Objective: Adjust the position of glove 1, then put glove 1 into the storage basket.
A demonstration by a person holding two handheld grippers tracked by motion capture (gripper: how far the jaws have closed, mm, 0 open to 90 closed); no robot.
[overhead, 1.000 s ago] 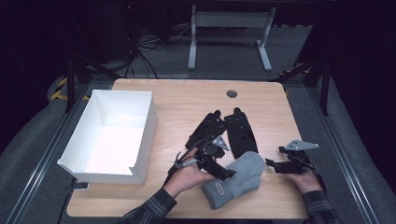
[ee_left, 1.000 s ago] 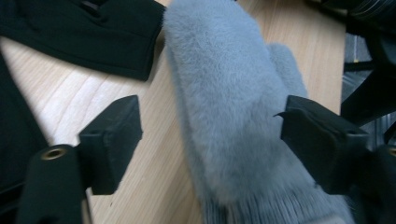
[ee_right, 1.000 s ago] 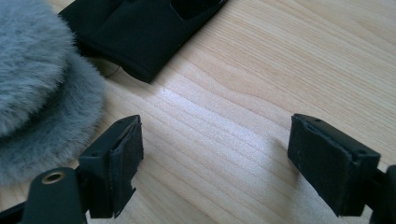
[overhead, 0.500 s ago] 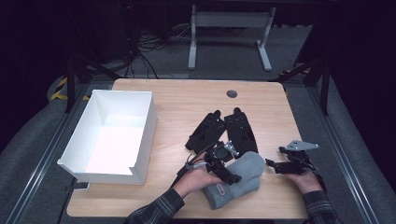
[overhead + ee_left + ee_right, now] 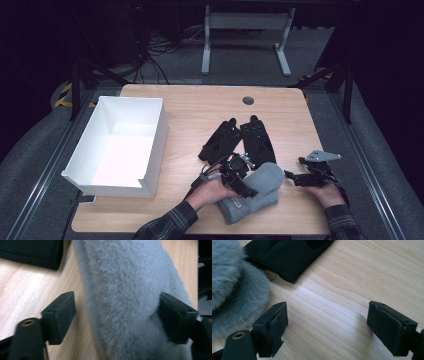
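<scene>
You've got a bright-lit table (image 5: 210, 107) w/ near-black surroundings in the high view, glare whitening the white bin (image 5: 120, 150), and both gripper views soft up close, esp. the fuzzy grey mitten (image 5: 125, 297).

The grey mitten (image 5: 252, 192) is a fuzzy, fleecy thing lying flat on the wooden table (image 5: 195, 107), near its front edge. Its rounded tip points up and to the right, its cuff toward the front edge. A small tag shows near the cuff. In the left gripper view its pile (image 5: 125, 297) fills the space between the two jaws, one side against the right pad, a strip of bare wood showing on the other side
</scene>
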